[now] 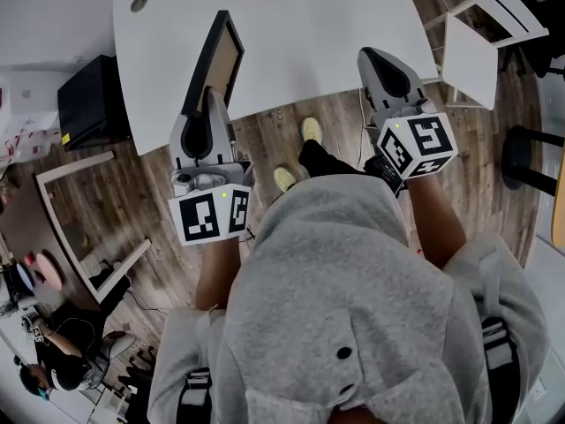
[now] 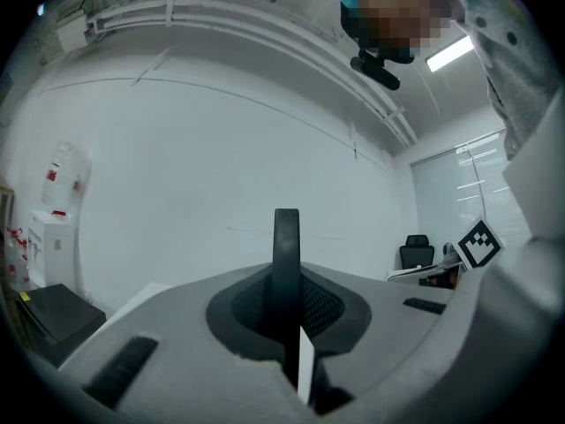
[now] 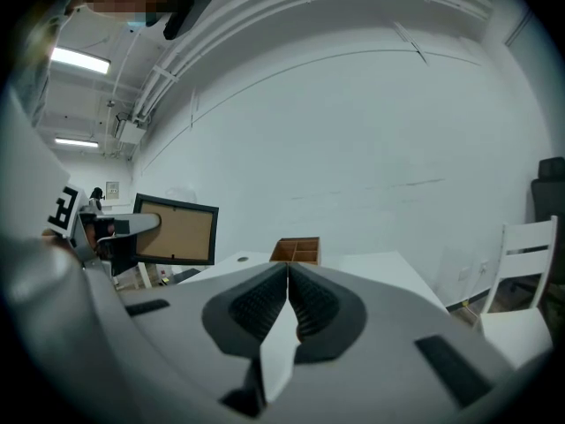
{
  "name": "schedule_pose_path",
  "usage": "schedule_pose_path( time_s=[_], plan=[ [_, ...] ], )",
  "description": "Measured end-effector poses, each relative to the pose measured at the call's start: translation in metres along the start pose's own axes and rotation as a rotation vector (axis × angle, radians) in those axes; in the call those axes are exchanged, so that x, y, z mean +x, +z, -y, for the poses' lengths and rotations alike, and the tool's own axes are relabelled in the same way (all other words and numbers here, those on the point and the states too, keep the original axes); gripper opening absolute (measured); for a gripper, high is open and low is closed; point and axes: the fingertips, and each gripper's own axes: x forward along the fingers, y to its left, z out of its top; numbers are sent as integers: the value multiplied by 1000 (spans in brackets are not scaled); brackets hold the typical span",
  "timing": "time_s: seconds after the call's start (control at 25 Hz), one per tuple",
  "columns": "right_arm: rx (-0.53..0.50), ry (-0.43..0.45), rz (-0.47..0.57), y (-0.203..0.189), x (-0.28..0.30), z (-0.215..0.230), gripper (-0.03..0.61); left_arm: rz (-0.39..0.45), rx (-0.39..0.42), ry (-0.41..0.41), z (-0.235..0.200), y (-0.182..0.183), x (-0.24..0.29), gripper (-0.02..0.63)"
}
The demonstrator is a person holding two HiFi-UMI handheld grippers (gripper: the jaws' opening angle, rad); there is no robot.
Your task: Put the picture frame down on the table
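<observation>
The picture frame (image 1: 216, 63) is black-rimmed with a tan board face and stands on edge in the air over the white table (image 1: 300, 34). My left gripper (image 1: 209, 104) is shut on its lower rim. Seen from the left gripper view, the frame's rim (image 2: 285, 263) rises as a dark bar between the jaws. My right gripper (image 1: 381, 64) is shut and holds nothing, its tips over the table's near edge. In the right gripper view the frame (image 3: 176, 230) shows at the left, tan side facing, and the right gripper (image 3: 287, 269) has its jaws pressed together.
A wooden compartment box (image 3: 294, 251) sits at the table's far side. A white chair (image 1: 484, 38) stands to the right of the table. A black cabinet (image 1: 88, 100) is at the left. The person's shoes (image 1: 311, 131) rest on wood floor below the table edge.
</observation>
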Motion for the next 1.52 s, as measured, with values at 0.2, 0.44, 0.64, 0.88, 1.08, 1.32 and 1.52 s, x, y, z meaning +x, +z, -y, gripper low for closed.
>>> schedule_pose_path(
  time_s=[0.2,0.44,0.64,0.88,1.08,1.32,1.52],
  plan=[
    [16,15,4,1,20,17,28,-23,19,13,-1,-4,21,32],
    [34,29,4,0,39,38,28,-51,40,17,4,-12,44,32],
    [37,49,9,4,49,45,28,-57,57,28,6,-12,54,32],
    [42,73,22,7,55,55,28,-74,81,51,10,-17,57,32],
    [43,90,22,5,58,60,28,-86,114,65,12,-22,59,32],
    [40,102,28,7,63,67,28,-118,133,80,11,-32,62,32],
    [48,107,29,6,62,69,28,-155,196,86,8,-44,62,32]
  ],
)
